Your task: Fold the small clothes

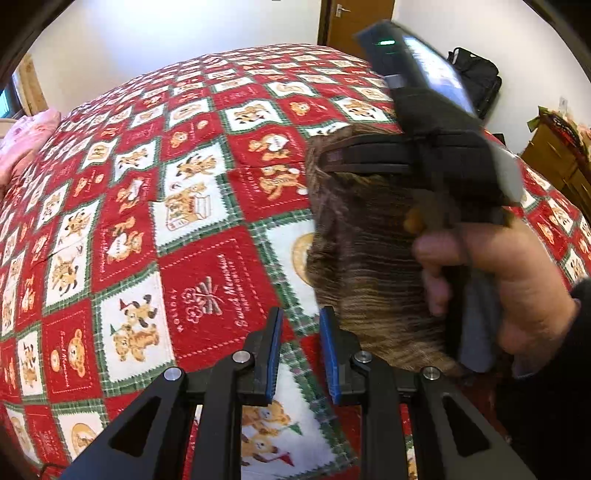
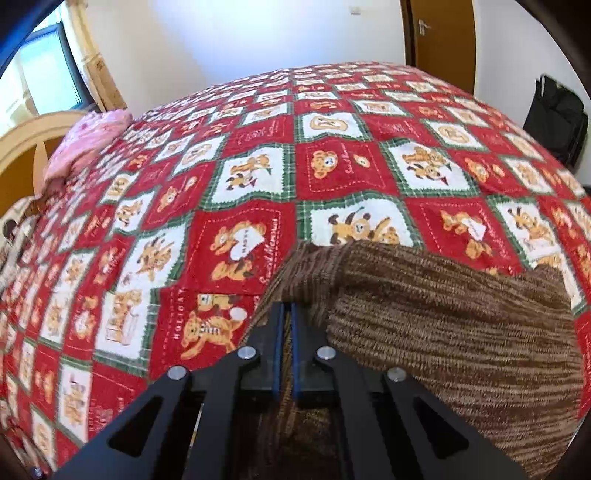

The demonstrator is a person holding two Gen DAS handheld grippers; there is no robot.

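Observation:
A small brown striped knit garment (image 2: 436, 317) lies on the red, white and green teddy-bear bedspread (image 2: 258, 177). My right gripper (image 2: 287, 314) is shut on the garment's left edge, with a fold lifted in front of the pads. In the left wrist view the same garment (image 1: 365, 251) hangs blurred from the right gripper (image 1: 332, 158), held by a hand (image 1: 509, 280). My left gripper (image 1: 301, 321) is open and empty, just left of the garment's lower edge, over the bedspread (image 1: 147, 221).
A pink pillow (image 2: 88, 144) lies at the bed's far left by the wooden headboard (image 2: 22, 147). A brown door (image 2: 439, 33) and a black bag (image 2: 557, 118) stand beyond the bed. A wooden cabinet (image 1: 554, 162) stands on the right.

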